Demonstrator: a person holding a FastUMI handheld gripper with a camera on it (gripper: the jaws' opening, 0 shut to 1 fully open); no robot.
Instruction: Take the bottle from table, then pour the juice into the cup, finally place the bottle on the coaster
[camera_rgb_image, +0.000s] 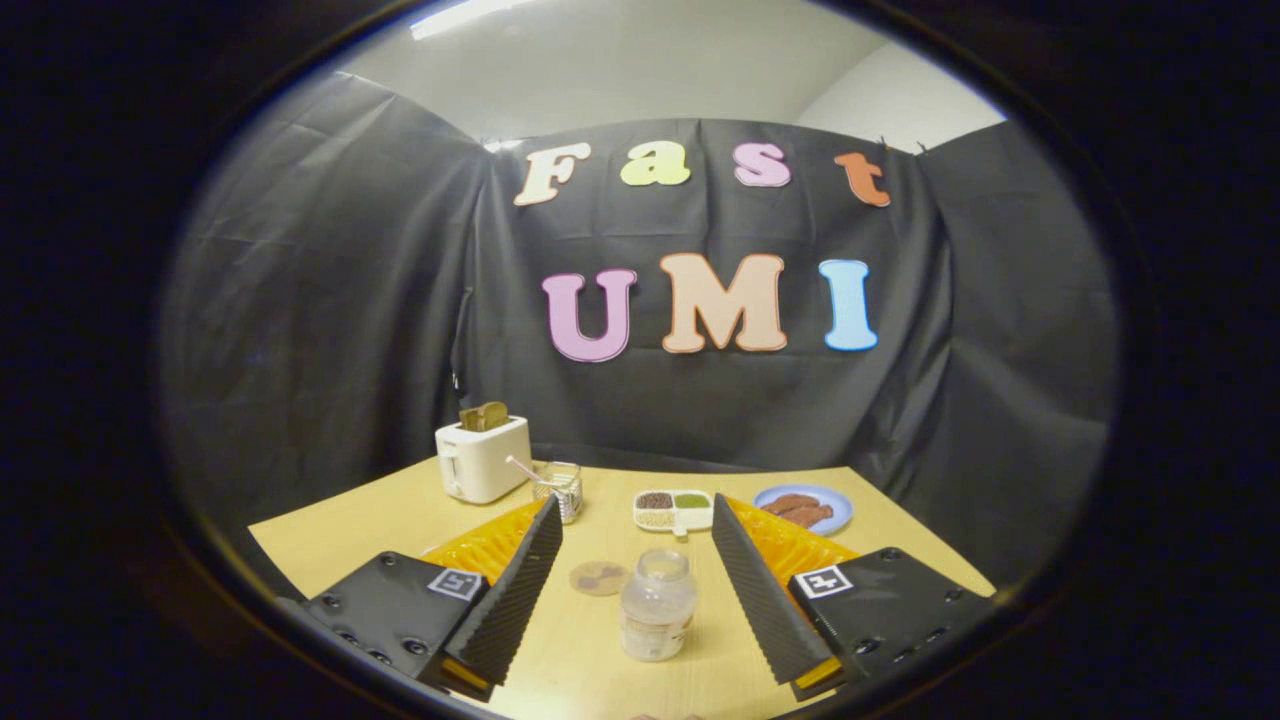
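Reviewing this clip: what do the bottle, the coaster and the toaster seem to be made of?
Bottle, upright between the open tongs, untouched: likely clear plastic or glass, see-through with a pale label band; hard to tell which. Coaster, beside it: a flat, matte, brownish mottled disc, maybe cork or wood. Toaster, beyond on the table: smooth white casing, probably plastic.

No legible text, brand or number found. The bottle (657, 604) carries a pale label band, its print too small to read. Each black block behind the fingers (520, 585) of the tongs (636, 522) (fingers spread wide apart) bears a square black-and-white marker, not readable text.
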